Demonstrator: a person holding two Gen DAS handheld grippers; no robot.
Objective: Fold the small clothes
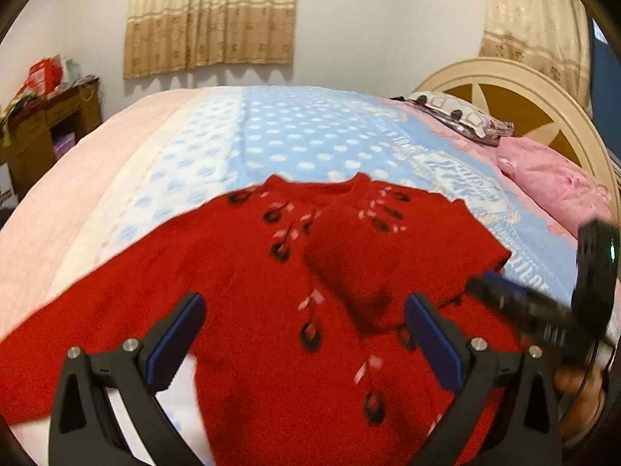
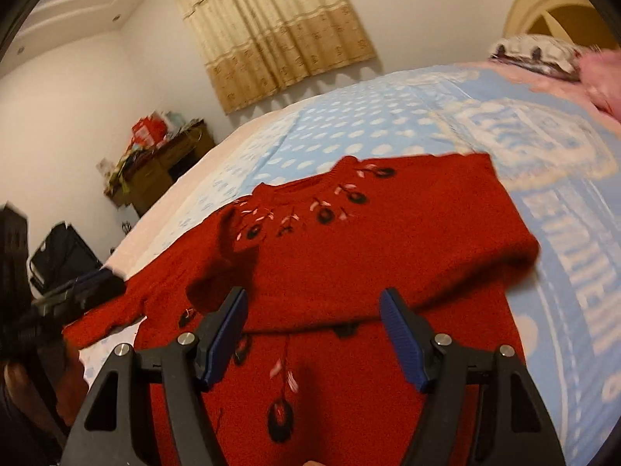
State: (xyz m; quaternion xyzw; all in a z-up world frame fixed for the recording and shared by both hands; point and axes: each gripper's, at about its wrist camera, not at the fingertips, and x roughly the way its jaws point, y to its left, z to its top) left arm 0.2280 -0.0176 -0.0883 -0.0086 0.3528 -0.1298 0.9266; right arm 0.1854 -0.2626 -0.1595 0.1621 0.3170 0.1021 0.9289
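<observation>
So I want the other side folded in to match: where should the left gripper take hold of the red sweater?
Probably the spread-out sleeve of the red sweater, near its cuff end. It lies flat on the bedspread, while the opposite sleeve is already folded across the chest. Come in low from the outer side with the open left gripper, pinching the sleeve's edge.

On the bed lies one red sweater, near the front edge. At the head end, by the one headboard, are two pillows: one pink pillow and one patterned pillow. Two curtains hang on the wall. Two grippers are seen, the left gripper and the right gripper. One wooden cabinet stands beside the bed.
</observation>
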